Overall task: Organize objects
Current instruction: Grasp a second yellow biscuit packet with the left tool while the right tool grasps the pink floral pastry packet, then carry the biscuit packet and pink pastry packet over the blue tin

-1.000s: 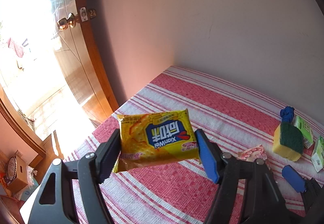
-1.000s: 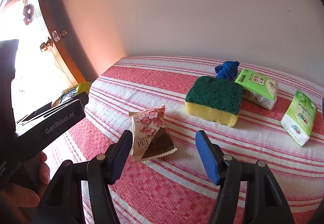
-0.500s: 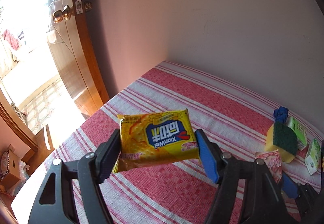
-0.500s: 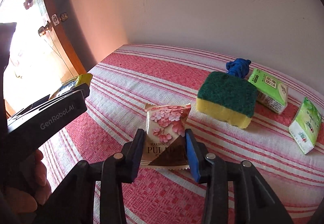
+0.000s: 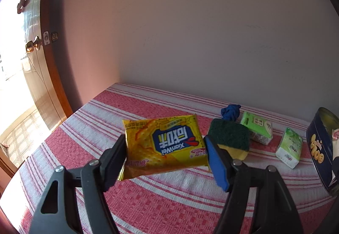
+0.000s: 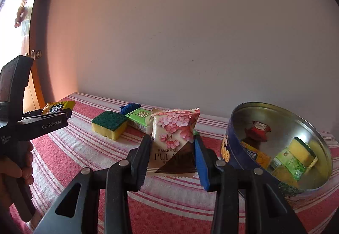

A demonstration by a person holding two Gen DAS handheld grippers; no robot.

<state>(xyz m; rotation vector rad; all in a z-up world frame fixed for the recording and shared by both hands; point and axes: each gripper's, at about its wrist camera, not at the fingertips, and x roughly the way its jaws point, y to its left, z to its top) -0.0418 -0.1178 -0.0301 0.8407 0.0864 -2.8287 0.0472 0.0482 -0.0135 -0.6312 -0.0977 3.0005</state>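
So a second back the right gripper (image 6: 172, 149) sat wide open around the marshmallow pack (image 6: 174, 138) lying on the striped cloth (image 6: 84, 149); now its jaws are clamped on the pack's sides and the pack is up off the cloth, held upright. The view has swung too, so the blue tin (image 6: 231, 149) shows up at about 3 o'clock of the pack, tipped with its mouth facing the camera. Inside the tin there's a red sachet (image 6: 258, 128) plus shiny reflections of a sponge and green pack, hard to tell which are real. The left gripper (image 5: 164, 149) hasn't changed its grip: jaws partly open, pinching the yellow cracker bag (image 5: 163, 140) by both edges above the cloth. The sponge (image 5: 228, 136), blue rag (image 5: 231, 110) and two green tissue packs (image 5: 256, 127) (image 5: 289, 147) sit on the cloth at its 2 to 3 o'clock, with the tin (image 5: 317, 149) further out at 3.
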